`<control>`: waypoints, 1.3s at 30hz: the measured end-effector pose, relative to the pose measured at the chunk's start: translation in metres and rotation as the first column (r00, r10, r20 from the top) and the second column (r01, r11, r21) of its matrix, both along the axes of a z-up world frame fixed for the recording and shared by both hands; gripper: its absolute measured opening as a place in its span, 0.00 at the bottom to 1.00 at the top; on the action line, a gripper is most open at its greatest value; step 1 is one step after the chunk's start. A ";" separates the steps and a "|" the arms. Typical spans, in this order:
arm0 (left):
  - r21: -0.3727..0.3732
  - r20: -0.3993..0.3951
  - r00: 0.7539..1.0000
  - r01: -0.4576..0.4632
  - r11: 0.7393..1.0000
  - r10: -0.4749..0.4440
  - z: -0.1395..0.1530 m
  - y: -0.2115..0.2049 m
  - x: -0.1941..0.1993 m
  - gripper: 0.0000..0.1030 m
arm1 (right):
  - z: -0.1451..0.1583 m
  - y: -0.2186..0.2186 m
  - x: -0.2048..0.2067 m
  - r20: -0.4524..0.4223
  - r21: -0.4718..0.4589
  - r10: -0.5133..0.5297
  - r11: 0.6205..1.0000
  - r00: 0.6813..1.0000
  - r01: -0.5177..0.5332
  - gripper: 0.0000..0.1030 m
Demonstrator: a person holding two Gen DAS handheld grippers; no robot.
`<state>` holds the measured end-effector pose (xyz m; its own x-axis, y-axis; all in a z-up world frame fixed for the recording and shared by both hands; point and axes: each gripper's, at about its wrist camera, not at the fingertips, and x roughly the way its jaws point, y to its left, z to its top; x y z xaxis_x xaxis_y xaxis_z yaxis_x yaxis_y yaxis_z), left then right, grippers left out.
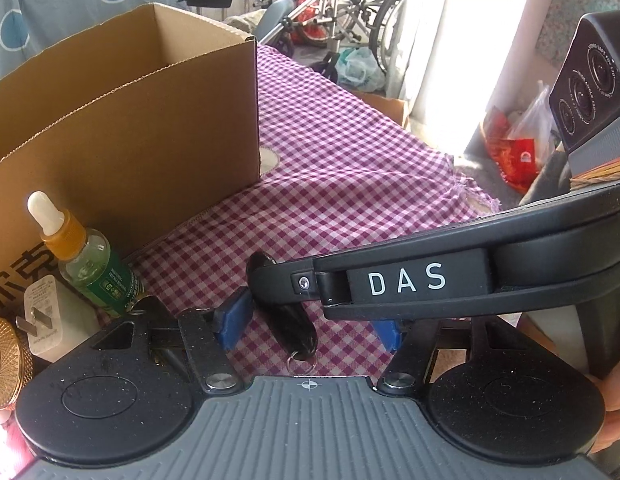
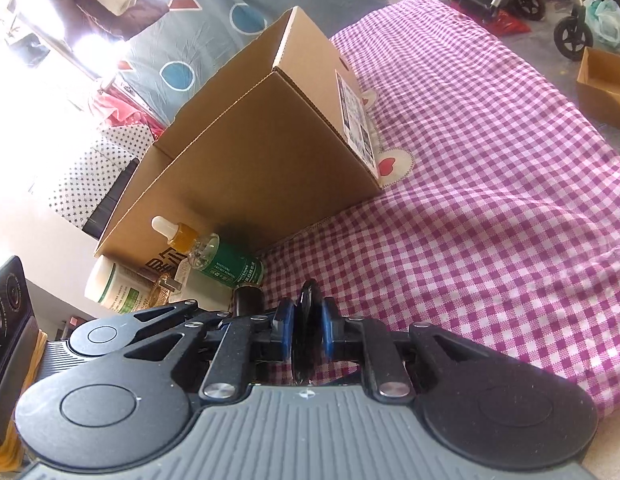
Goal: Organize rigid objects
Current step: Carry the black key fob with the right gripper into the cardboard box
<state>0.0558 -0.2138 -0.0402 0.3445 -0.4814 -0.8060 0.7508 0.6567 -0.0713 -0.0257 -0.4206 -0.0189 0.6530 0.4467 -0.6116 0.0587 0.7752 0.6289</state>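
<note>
Between my right tongs (image 2: 305,330), blue pads pinch a black key fob (image 2: 306,320) just above the purple checked cloth (image 2: 470,200). From the left camera, my left tongs (image 1: 305,326) stand spread, with the fob (image 1: 293,328) between them but untouched, its ring (image 1: 301,361) toward me; the right tongs cross over it. Beside them a green dropper bottle (image 1: 97,268) leans against an open cardboard box (image 1: 141,120). Near the bottle sit a white charger plug (image 1: 45,316), a gold disc (image 1: 3,364) and a white jar (image 2: 113,286).
</note>
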 end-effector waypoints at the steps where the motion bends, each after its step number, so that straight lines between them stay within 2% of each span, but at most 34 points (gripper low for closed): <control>1: 0.002 -0.008 1.000 0.006 1.000 -0.006 -0.001 -0.004 0.000 0.60 | 0.001 -0.004 -0.001 -0.001 -0.002 -0.007 1.000 1.000 0.007 0.16; 5: 0.059 0.039 0.999 0.005 0.998 -0.008 -0.004 -0.014 -0.005 0.58 | -0.004 -0.014 -0.001 -0.025 0.005 -0.018 1.000 1.000 0.018 0.16; 13: 0.057 0.043 0.999 -0.032 0.998 0.029 -0.005 -0.017 0.000 0.53 | -0.008 -0.009 0.003 -0.025 -0.021 -0.005 1.000 1.000 0.004 0.18; 16: 0.052 0.041 0.998 -0.044 0.998 0.041 -0.003 -0.015 0.001 0.50 | -0.004 -0.001 0.003 -0.013 -0.058 0.001 0.998 1.000 -0.002 0.18; 20: 0.034 0.067 0.997 -0.039 0.999 0.037 0.006 -0.011 -0.004 0.49 | 0.004 0.001 -0.001 0.005 -0.049 -0.018 0.999 1.000 0.019 0.17; 26: -0.020 0.142 0.989 -0.042 0.999 0.045 0.036 0.003 -0.020 0.49 | 0.041 0.017 -0.014 0.083 -0.097 -0.021 0.995 0.996 0.029 0.17; 29: -0.063 0.208 0.975 -0.059 0.996 0.071 0.062 0.019 -0.030 0.49 | 0.068 0.032 -0.018 0.140 -0.123 0.001 0.992 0.990 0.016 0.17; 35: -0.141 0.334 0.926 -0.138 0.980 0.178 0.119 0.060 -0.034 0.50 | 0.131 0.073 -0.007 0.290 -0.186 0.111 0.981 0.951 -0.058 0.17; 39: -0.158 0.379 0.891 -0.204 0.966 0.250 0.153 0.086 -0.016 0.50 | 0.168 0.104 0.025 0.349 -0.213 0.208 0.967 0.914 -0.139 0.17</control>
